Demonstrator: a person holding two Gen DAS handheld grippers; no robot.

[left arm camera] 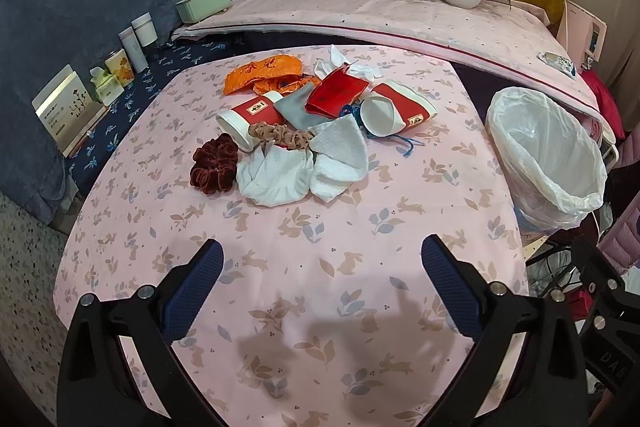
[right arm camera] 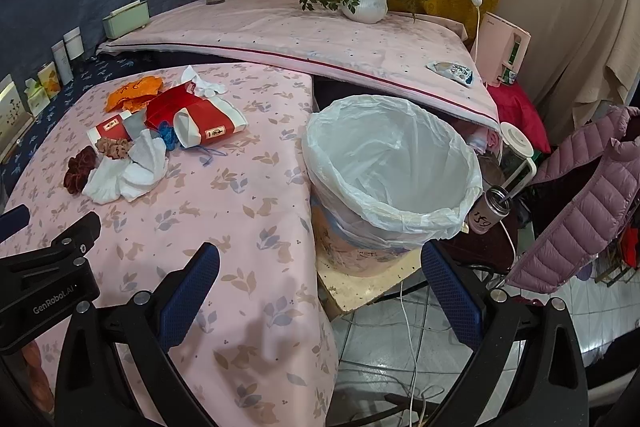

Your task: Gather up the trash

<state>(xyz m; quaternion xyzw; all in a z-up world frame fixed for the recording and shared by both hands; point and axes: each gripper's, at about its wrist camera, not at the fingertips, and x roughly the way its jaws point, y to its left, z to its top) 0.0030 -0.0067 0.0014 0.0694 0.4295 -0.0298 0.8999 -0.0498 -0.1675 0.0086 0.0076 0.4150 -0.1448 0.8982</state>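
1. The trash pile (left arm camera: 304, 123) lies ahead of your left gripper (left arm camera: 322, 259), well apart from it, on the pink tablecloth (left arm camera: 320, 307): two red paper cups (left arm camera: 248, 117) on their sides, white tissues (left arm camera: 276, 177), an orange wrapper (left arm camera: 262, 73).
2. The lined trash bin (right arm camera: 394, 171) stands just ahead of your right gripper (right arm camera: 320, 263), beside the table's edge.
3. Both grippers are spread wide, holding nothing.
4. A dark red scrunchie (left arm camera: 214, 169) sits at the pile's left.
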